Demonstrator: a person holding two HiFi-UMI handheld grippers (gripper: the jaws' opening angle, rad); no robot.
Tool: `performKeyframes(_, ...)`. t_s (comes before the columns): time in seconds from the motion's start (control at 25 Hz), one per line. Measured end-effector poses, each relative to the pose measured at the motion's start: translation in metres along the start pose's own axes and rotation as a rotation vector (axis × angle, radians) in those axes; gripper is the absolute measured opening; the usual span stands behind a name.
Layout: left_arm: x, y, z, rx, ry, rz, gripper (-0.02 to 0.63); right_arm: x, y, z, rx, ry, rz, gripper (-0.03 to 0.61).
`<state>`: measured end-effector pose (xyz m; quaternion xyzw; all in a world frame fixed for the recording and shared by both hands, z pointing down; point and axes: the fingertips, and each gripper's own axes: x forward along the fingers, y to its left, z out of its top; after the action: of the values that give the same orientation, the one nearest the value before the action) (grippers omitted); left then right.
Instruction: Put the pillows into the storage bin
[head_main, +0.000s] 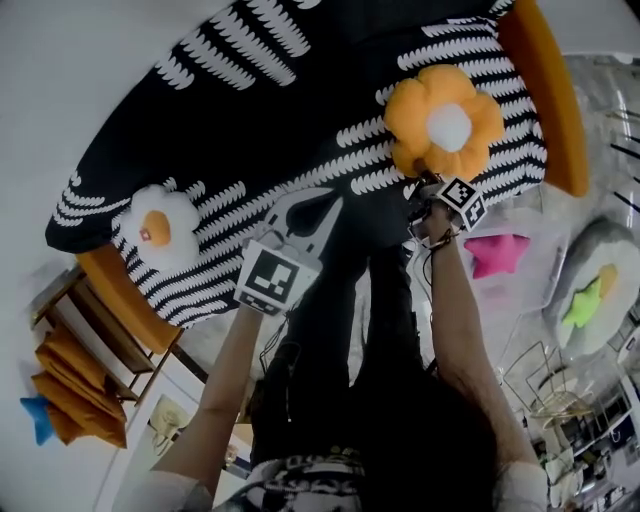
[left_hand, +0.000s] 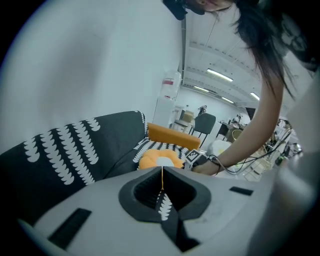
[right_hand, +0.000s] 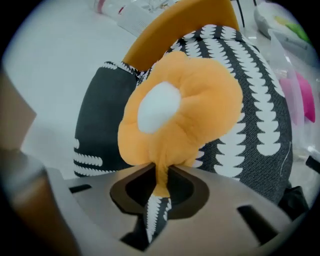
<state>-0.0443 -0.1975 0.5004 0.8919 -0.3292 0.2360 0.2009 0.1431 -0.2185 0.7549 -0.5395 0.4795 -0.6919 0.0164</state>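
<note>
An orange flower pillow (head_main: 445, 120) with a white centre lies on the black-and-white patterned sofa (head_main: 300, 110). My right gripper (head_main: 425, 182) is shut on its lower petal; in the right gripper view the orange fabric (right_hand: 175, 115) is pinched between the jaws of that gripper (right_hand: 161, 172). A white fried-egg pillow (head_main: 155, 228) rests at the sofa's left end. My left gripper (head_main: 308, 208) hovers over the sofa's front edge, shut with nothing in it (left_hand: 161, 175). A pink star pillow (head_main: 497, 252) lies in the clear storage bin (head_main: 545, 250) to the right.
Orange armrests (head_main: 545, 90) bound the sofa. A round pillow with a green star (head_main: 590, 290) sits at the far right. A shelf at lower left holds orange cushions (head_main: 75, 395) and a blue star (head_main: 38, 418). A wire rack (head_main: 545, 385) stands at lower right.
</note>
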Motion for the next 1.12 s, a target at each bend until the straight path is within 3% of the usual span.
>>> performKeyframes(0.2,0.006,-0.036,0.016,0.053,-0.003,-0.046,0.006,-0.052,0.029,0.010,0.139,-0.092,0.229,0.040)
performKeyframes(0.44,0.021,-0.100,0.045,0.123,-0.027,-0.096,0.006,-0.162,0.017,0.037,0.200,-0.218,0.353,0.029)
performKeyframes(0.64,0.047,-0.183,0.065,0.194,-0.038,-0.136,0.006,-0.267,-0.028,0.071,0.202,-0.312,0.448,0.025)
performKeyframes(0.8,0.070,-0.272,0.073,0.256,-0.037,-0.222,0.006,-0.361,-0.097,0.084,0.244,-0.410,0.441,0.023)
performKeyframes(1.12,0.092,-0.432,0.052,0.349,0.007,-0.418,0.006,-0.500,-0.277,0.064,0.424,-0.625,0.282,0.021)
